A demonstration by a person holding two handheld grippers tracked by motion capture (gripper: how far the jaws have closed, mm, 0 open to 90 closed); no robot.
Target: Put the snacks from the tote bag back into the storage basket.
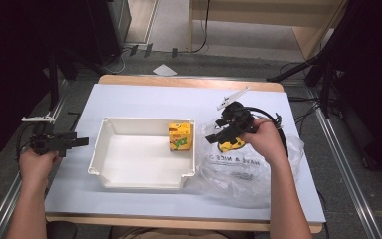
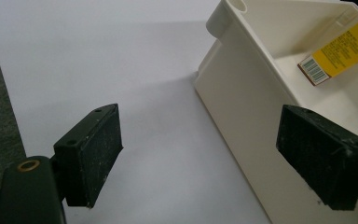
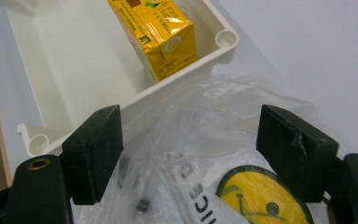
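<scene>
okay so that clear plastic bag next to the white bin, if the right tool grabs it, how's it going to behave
The plastic bag is thin, crumpled film, so it will probably sag and stretch rather than lift as one piece. Its glossy surface may slip between the pads of the open right tool unless a fold is pinched. It looks very light, so a push would likely just crumple it against the bin.

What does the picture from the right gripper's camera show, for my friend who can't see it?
The right gripper has its two black jaws wide open over a crinkly clear plastic bag printed with a yellow smiley face. Just past the bag sits a white tray on a pale table, with a yellow juice carton inside it near one corner.
</scene>
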